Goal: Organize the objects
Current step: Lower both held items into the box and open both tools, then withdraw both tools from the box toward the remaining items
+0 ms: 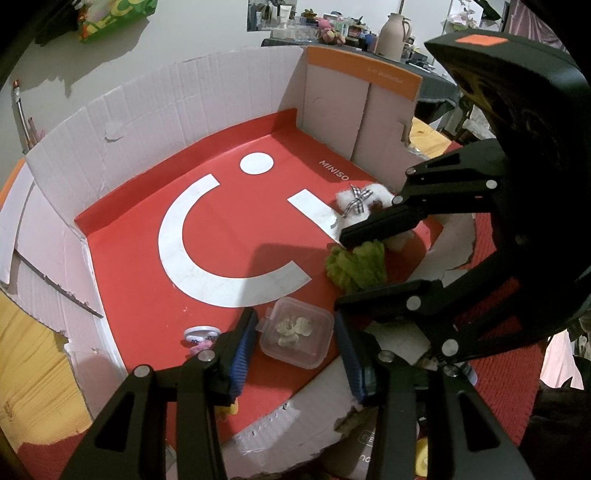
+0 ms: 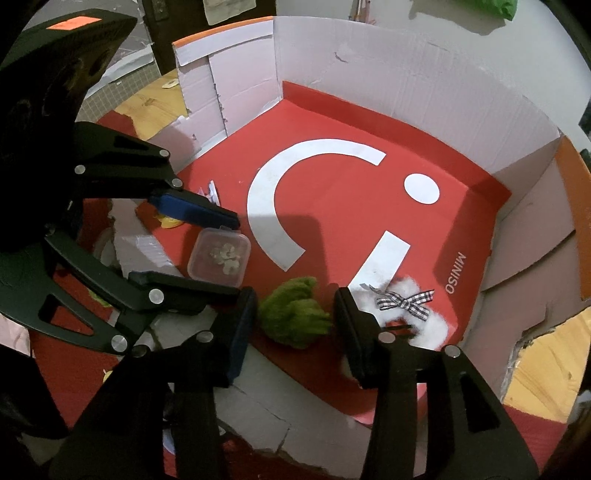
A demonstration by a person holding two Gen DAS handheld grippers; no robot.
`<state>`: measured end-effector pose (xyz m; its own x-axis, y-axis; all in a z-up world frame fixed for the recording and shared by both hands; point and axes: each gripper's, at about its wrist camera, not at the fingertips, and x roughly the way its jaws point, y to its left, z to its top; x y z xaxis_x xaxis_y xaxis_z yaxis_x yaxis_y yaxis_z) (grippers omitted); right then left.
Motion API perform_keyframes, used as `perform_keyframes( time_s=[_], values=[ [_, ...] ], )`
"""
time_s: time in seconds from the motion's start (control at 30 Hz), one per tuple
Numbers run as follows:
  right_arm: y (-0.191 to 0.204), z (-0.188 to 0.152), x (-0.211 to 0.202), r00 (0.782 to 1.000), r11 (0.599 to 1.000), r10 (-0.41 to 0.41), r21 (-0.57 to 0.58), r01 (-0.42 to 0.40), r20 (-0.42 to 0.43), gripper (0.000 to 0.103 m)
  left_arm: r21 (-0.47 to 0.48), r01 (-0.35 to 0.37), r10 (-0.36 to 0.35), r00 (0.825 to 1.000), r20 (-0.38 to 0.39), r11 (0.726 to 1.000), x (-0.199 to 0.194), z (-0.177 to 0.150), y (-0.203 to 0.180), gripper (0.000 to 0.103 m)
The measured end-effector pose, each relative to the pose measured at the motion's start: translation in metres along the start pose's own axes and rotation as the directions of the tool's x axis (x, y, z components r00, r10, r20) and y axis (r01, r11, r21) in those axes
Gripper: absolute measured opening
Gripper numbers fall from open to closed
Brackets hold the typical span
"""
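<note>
White plush (image 2: 399, 314) half hidden by right tongs (image 2: 295, 325) (spread) — face unseen.

White wall (image 1: 192, 33); cluttered dark table (image 1: 432, 85) behind; wooden tabletop (image 1: 33, 354).

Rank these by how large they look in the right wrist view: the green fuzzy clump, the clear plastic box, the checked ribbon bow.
1. Green fuzzy clump and clear plastic box: too alike to separate, and the clump lies nearer the camera.
2. Checked ribbon bow: thinnest and clearly smallest in area.
</note>
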<state>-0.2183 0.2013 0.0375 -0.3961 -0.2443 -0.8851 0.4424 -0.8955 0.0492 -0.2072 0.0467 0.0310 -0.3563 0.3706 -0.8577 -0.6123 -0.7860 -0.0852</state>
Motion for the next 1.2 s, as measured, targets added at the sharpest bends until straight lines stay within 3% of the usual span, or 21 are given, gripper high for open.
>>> perform_keyframes(
  time_s=[0.53, 0.73, 0.9, 0.97, 1.07, 1.2],
  values=[
    [0.004, 0.003, -0.005, 1.0, 1.0, -0.016, -0.008, 0.016, 0.013, 0.043, 0.004, -0.007, 0.007, 1.0, 0.02, 1.0, -0.007, 0.0, -0.003, 0.051],
    [0.006, 0.003, -0.016, 0.999, 0.999, -0.037, 0.008, 0.036, 0.033, 0.048, 0.008, -0.023, 0.022, 0.998, 0.053, 1.0, -0.019, -0.001, -0.005, 0.052],
    [0.006, 0.003, -0.038, 0.994, 0.997, -0.057, 0.049, 0.053, 0.091, 0.048, -0.009, -0.042, 0.043, 0.994, 0.096, 0.999, -0.038, -0.003, -0.007, 0.052],
    [0.005, 0.003, -0.048, 0.99, 0.995, -0.066, 0.078, 0.056, 0.127, 0.053, -0.023, -0.049, 0.052, 0.991, 0.127, 0.999, -0.048, -0.004, -0.008, 0.052],
    [0.004, 0.0, -0.068, 0.977, 0.989, -0.086, 0.136, 0.06, 0.195, 0.06, -0.05, -0.066, 0.074, 0.981, 0.181, 0.997, -0.064, -0.006, -0.01, 0.059],
    [0.008, -0.006, -0.094, 0.959, 0.98, -0.087, 0.197, 0.033, 0.268, 0.062, -0.091, -0.076, 0.097, 0.961, 0.258, 0.993, -0.091, -0.013, -0.014, 0.061]
  ],
)
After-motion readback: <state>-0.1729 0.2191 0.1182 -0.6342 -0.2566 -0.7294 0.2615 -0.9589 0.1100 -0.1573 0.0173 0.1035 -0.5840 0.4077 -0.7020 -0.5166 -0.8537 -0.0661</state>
